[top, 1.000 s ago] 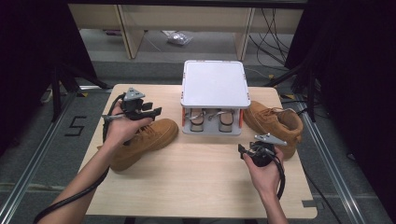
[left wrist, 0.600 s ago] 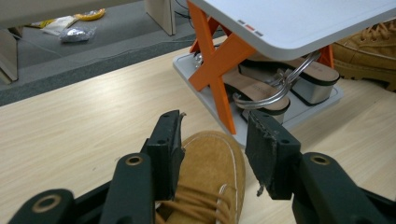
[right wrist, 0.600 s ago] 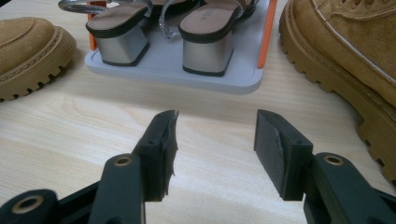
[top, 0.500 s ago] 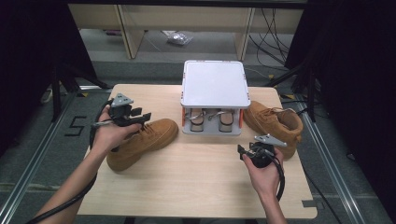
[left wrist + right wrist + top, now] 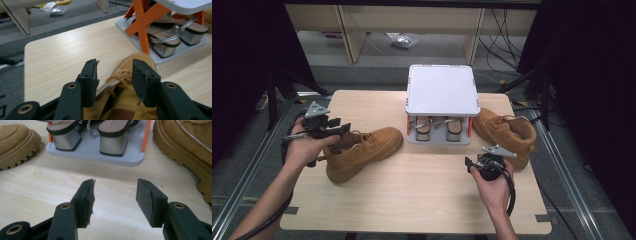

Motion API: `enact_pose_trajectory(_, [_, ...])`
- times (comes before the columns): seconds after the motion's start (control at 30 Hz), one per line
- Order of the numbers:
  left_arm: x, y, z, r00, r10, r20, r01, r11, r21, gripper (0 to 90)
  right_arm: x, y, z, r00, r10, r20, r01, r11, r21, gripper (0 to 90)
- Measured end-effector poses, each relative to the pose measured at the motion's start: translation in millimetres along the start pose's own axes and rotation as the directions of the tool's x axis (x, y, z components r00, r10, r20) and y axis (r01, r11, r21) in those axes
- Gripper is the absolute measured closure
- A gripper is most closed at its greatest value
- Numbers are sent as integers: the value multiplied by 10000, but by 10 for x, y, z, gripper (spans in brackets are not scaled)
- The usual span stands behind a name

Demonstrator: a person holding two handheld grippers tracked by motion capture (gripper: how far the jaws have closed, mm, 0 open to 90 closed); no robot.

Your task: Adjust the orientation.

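The wooden table [image 5: 412,200] takes up the middle of the room, its near edge at the person's side. At its far centre stands a small shoe rack [image 5: 441,90] with a flat white top and orange legs, and on its lower shelf sits a pair of block-heeled sandals [image 5: 438,125], heels toward the near side. Just right of the rack lies the right boot [image 5: 504,131], tan suede, close beside the rack. Left of the rack lies the left boot [image 5: 362,150], on its sole with the toe pointing toward the rack and well short of touching it. The left gripper [image 5: 328,127] hovers over that boot's collar at the left; its jaws stand spread, laces and tongue visible between them, neither pad pressing on the boot. The right gripper [image 5: 479,165] sits low over bare table near the right boot, jaws spread, nothing between them.
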State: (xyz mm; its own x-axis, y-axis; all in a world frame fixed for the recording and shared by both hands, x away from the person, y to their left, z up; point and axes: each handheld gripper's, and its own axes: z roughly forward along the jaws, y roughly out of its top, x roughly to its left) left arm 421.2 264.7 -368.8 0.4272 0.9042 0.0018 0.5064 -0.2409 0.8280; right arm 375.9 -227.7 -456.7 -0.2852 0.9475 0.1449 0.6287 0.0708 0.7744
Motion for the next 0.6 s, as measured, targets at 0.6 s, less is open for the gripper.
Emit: enact_pose_trajectory(0.6, [232,-436,-65,9961,-842,259,807,9904,1125,577,8,-13,22,9999,-35,-160,35,10000,-3,493])
